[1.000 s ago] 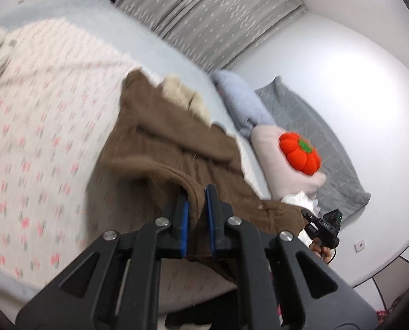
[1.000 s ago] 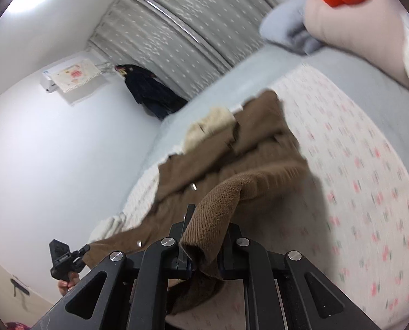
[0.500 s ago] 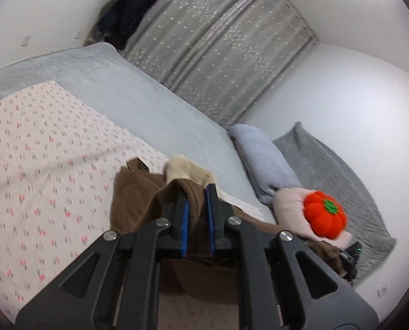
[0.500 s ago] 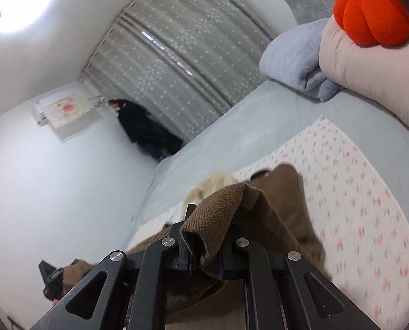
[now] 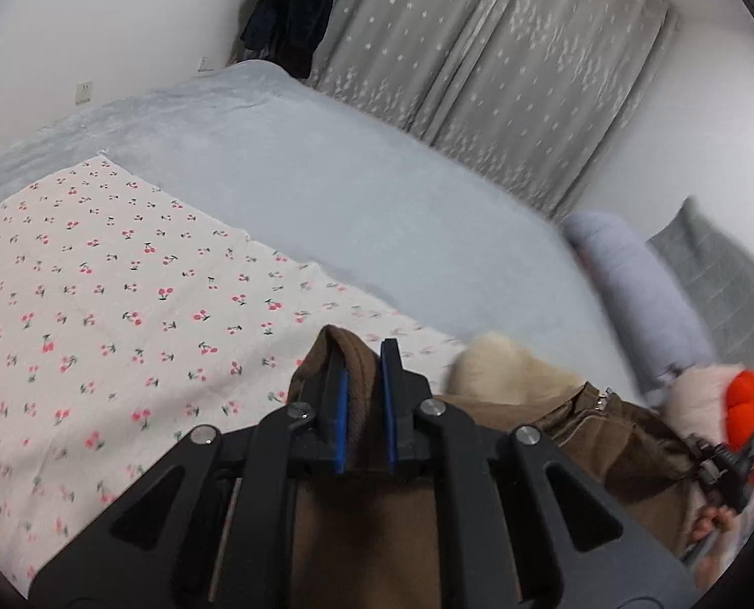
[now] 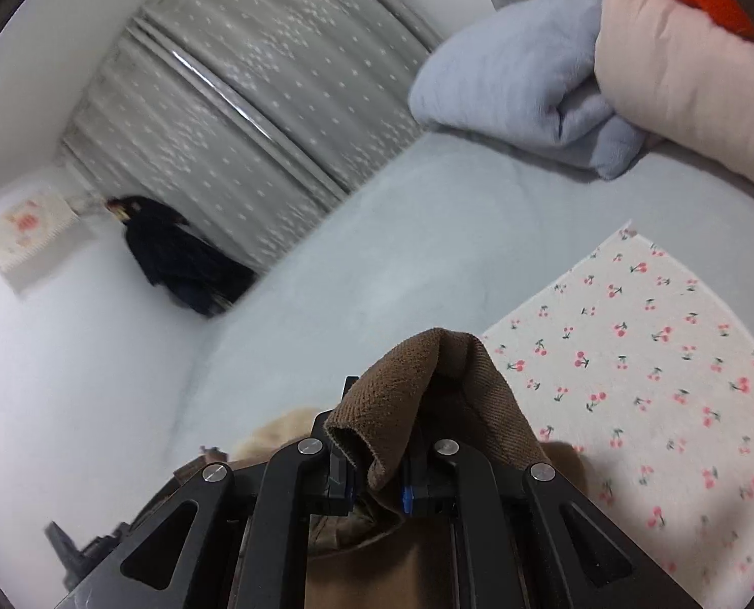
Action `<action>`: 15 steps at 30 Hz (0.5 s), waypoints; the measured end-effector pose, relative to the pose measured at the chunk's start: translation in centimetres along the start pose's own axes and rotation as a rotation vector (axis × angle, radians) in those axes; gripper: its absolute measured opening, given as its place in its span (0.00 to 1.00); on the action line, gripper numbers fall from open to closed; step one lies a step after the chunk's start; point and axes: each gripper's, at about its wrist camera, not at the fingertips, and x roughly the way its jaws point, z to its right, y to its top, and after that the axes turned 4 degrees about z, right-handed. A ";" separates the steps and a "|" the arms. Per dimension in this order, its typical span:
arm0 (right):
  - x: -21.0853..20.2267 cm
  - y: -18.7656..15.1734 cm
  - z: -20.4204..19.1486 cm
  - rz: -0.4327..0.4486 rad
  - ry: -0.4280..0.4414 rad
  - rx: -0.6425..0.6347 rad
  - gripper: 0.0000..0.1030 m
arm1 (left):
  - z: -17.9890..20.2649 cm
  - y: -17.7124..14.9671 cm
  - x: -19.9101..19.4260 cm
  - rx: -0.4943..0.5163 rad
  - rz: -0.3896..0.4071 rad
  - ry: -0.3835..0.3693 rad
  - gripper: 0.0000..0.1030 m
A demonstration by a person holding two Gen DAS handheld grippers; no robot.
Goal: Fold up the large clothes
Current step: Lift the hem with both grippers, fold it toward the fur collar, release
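No readable text anywhere; the blurred wall poster (image 6: 24,233) perhaps bears print.

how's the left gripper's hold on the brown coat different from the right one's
The left gripper pinches a narrow rolled edge of the brown coat, its blue pads plainly showing. The right gripper holds a wider bunch of the coat that flops over its fingers, hiding most of the pads. Both are shut on the same coat, above the cherry-print sheet.
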 end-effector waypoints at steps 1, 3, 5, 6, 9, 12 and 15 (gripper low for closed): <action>1.7 -0.4 0.7 -0.021 -0.022 0.016 0.16 | 0.0 -0.6 1.5 0.033 0.007 0.030 0.13; 4.4 -1.1 2.6 -0.055 -0.078 0.072 0.21 | -0.4 -2.0 4.3 0.082 -0.010 0.114 0.16; 6.0 -1.7 4.6 -0.110 -0.120 0.128 0.21 | -1.0 -3.1 5.8 0.090 -0.041 0.143 0.16; 6.3 -1.9 5.0 -0.122 -0.117 0.146 0.22 | -1.2 -3.5 6.4 0.090 -0.054 0.145 0.16; 6.4 -2.0 5.8 -0.124 -0.094 0.152 0.23 | -2.0 -3.6 6.6 0.058 -0.092 0.120 0.17; 5.3 -0.9 5.4 -0.126 -0.034 0.158 0.37 | -2.2 -2.4 5.9 0.046 -0.118 0.085 0.21; 2.6 0.6 5.1 -0.032 -0.040 0.142 0.68 | -2.3 -1.2 4.9 0.012 -0.096 0.047 0.53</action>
